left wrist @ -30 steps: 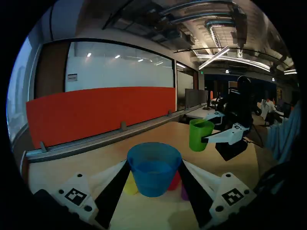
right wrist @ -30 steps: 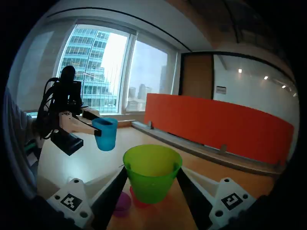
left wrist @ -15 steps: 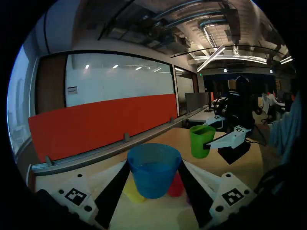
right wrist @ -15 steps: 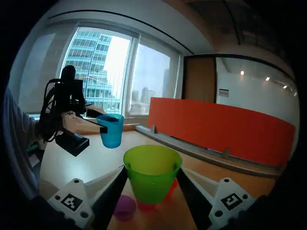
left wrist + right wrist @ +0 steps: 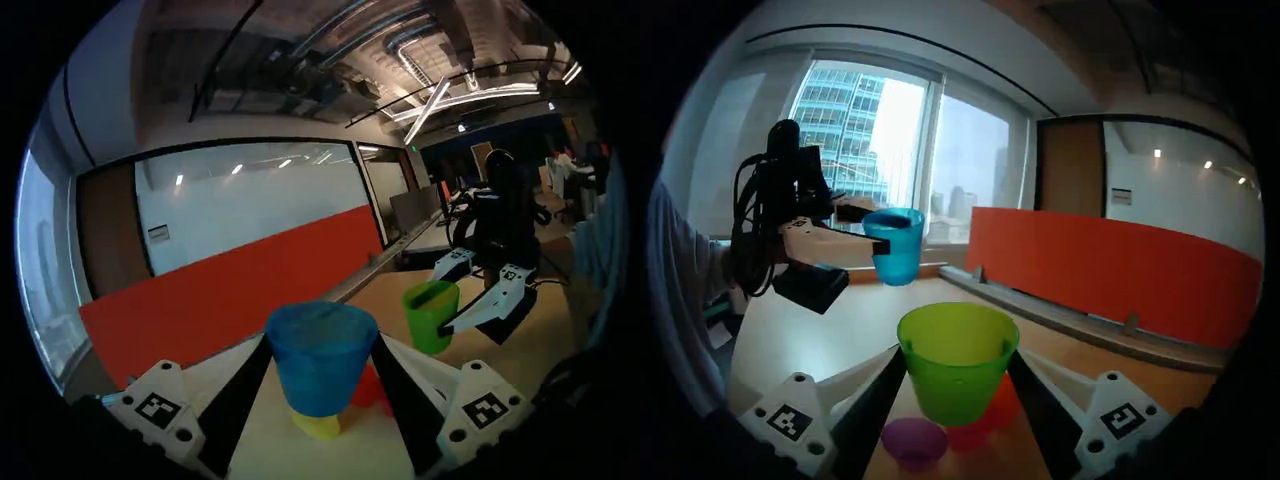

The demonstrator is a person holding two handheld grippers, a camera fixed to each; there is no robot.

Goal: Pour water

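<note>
**Both grippers clamped, one cup each**

Left gripper [image 5: 322, 346]: both fingers press the sides of a blue cup [image 5: 320, 380], carried off the table. In the right gripper view it sits farther off, up and to the left, fingers roughly level, with a pale sleeve [image 5: 676, 304] behind it.

Right gripper [image 5: 957, 354]: both fingers press a green cup [image 5: 958, 388], which is upright.

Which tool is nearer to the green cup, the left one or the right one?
Right. The right tool grips the green cup between its fingers; the left tool, holding the blue cup, is apart from it.
</note>
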